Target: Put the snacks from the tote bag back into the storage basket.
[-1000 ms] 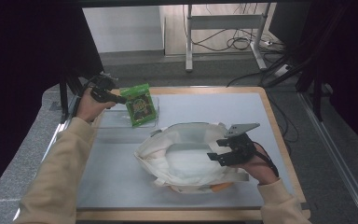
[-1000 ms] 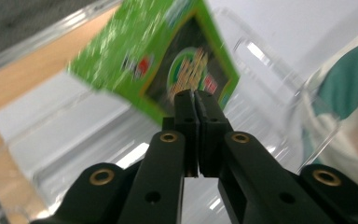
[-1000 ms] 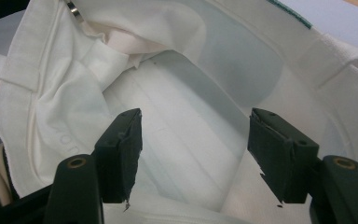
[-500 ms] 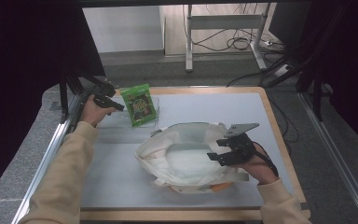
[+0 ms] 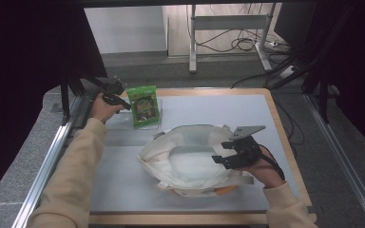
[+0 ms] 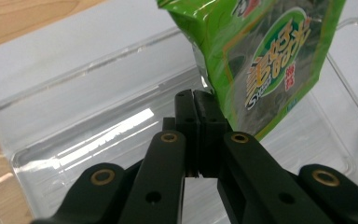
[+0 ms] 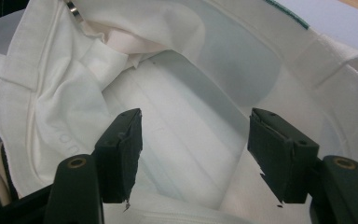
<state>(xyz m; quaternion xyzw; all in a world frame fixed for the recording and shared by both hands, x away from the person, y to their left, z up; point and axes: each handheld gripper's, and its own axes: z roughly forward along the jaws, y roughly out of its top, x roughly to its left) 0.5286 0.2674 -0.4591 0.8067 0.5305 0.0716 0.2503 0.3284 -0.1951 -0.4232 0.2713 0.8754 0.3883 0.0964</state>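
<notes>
A green snack packet (image 5: 143,105) leans upright in a clear plastic tray (image 5: 158,121) at the table's far left. My left gripper (image 5: 125,105) comes in from the left, its jaws shut. In the left gripper view the left gripper's (image 6: 196,100) tips sit by the lower left edge of the packet (image 6: 270,60), above the tray (image 6: 98,135), with nothing seen between the pads. A white cloth bag (image 5: 185,164) lies open in the middle. My right gripper (image 5: 222,153) is at the bag's right rim. Seen in its own view, the right gripper (image 7: 196,122) stands open over the inside of the bag (image 7: 191,79).
A grey mat (image 5: 123,180) covers the wooden table (image 5: 285,142). Something orange (image 5: 226,190) pokes out from under the white bag's near edge. A metal rail (image 5: 47,161) runs along the left side.
The left hand has come a little nearer and lower, bringing its shut jaws up to the green packet's edge. The packet, the white bag and the right gripper have stayed put.
</notes>
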